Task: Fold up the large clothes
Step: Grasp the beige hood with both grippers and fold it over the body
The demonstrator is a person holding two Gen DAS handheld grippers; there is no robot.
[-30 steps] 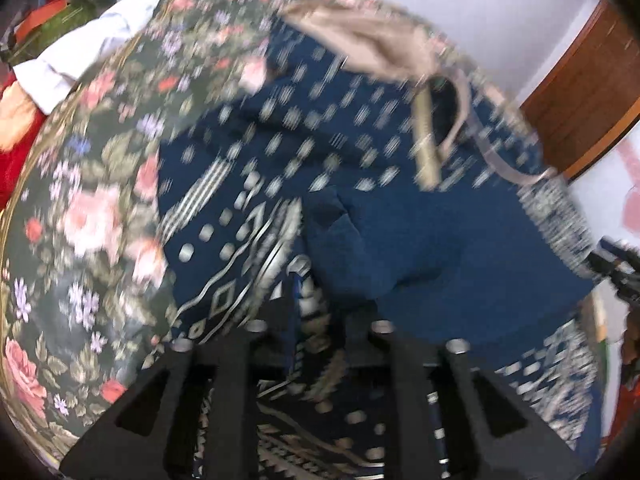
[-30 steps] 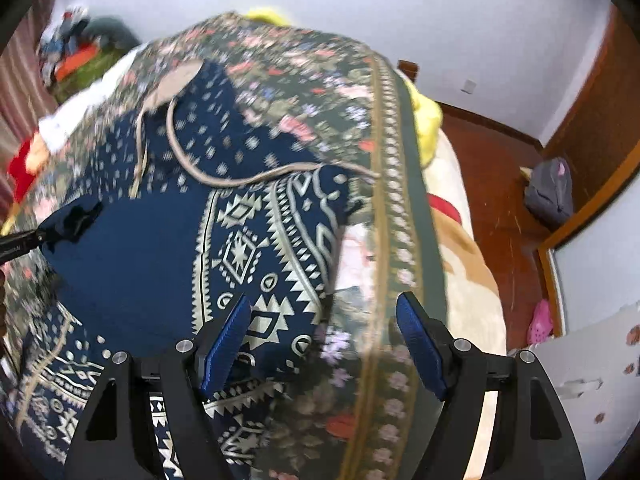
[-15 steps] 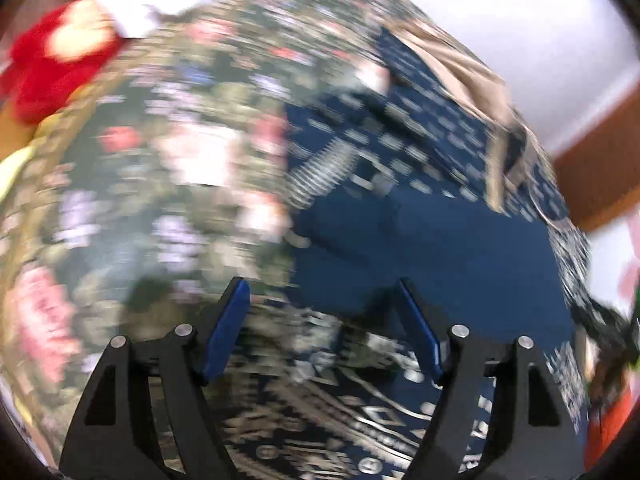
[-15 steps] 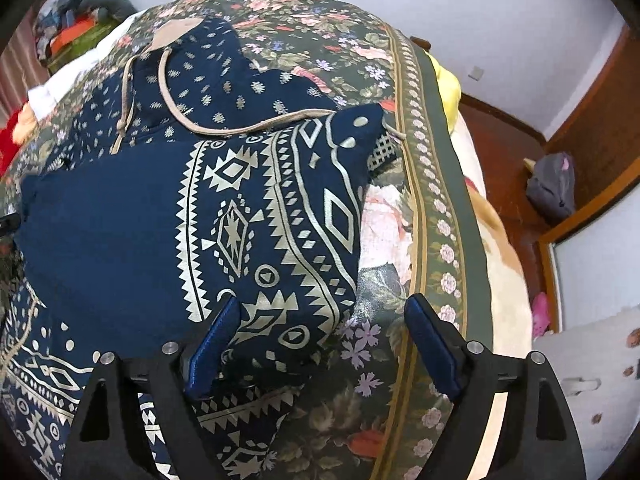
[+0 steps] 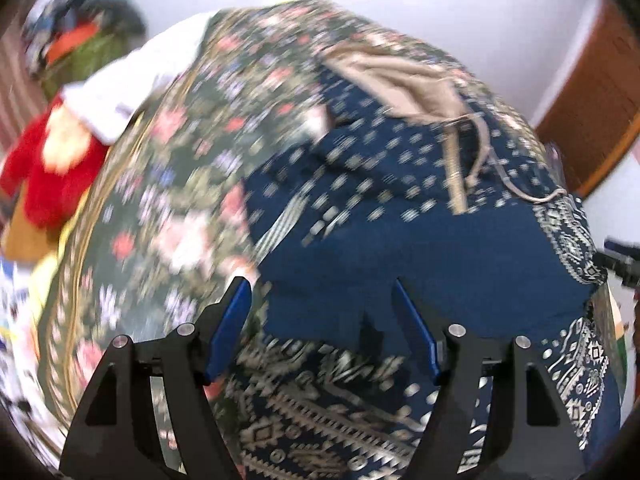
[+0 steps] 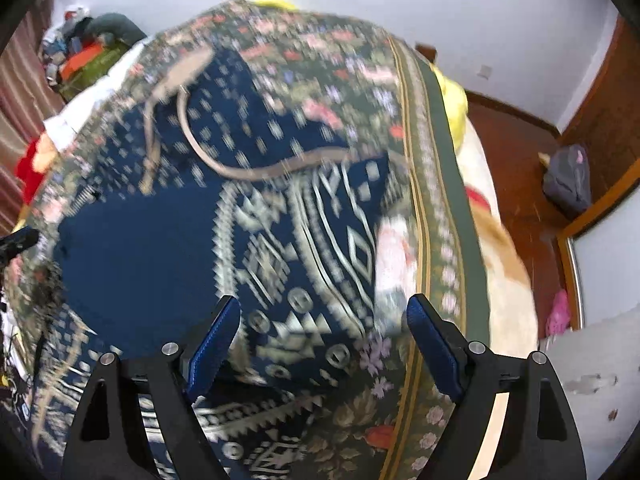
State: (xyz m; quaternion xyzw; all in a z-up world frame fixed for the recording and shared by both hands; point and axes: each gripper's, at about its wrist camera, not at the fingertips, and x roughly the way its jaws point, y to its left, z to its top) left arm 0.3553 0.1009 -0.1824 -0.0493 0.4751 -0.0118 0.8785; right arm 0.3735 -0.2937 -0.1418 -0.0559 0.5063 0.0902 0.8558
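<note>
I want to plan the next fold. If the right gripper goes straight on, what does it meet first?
Probably the navy patterned garment lying on the floral bedspread: the open right gripper points down at its folded edge. Depth is unclear.

The room is evenly lit by soft, diffuse light, with no hard shadows and no glare on the pale wall [image 6: 360,8]. Both wrist views are smeared by motion blur: the floral bedspread [image 5: 168,208] loses its flowers to streaks, and the pattern on the navy garment [image 6: 280,240] runs together, worst toward the far edge of the bed. The black gripper frames at the bottom stay crisp. The fisheye bulges the bed into a dome and bends the walls, and the corners of each view fall off into black.
</note>
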